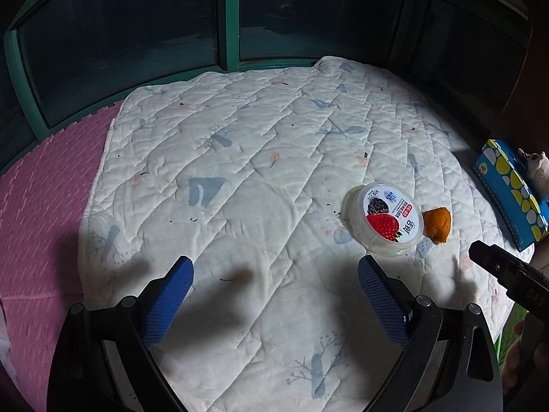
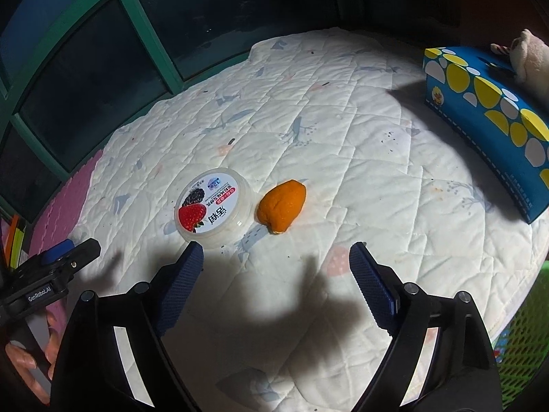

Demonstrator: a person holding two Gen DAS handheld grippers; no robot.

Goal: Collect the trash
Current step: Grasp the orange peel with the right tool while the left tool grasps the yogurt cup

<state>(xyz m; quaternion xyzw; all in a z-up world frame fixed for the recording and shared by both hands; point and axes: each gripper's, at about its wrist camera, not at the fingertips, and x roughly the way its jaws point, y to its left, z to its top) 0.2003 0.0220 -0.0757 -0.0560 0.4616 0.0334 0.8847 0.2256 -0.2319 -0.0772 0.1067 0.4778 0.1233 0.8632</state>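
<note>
White quilt [image 2: 343,144] with yogurt cup [image 2: 213,204] lying on it, orange peel [image 2: 282,210] just beside the cup, blue tissue box [image 2: 487,120] well apart from it, right gripper [image 2: 276,257] and left gripper [image 1: 274,267] both near the cup, fingers [image 2: 182,281] released, nothing between them

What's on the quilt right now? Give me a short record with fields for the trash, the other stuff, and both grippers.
surface: white quilt over a pink mat
trash: yogurt cup, lid up, with an orange peel lying beside it
other things: blue tissue box at the quilt's edge, soft toy on it
left gripper: open, nothing between the fingers
right gripper: open, empty, short of the cup and peel
picked up yet: nothing
</note>
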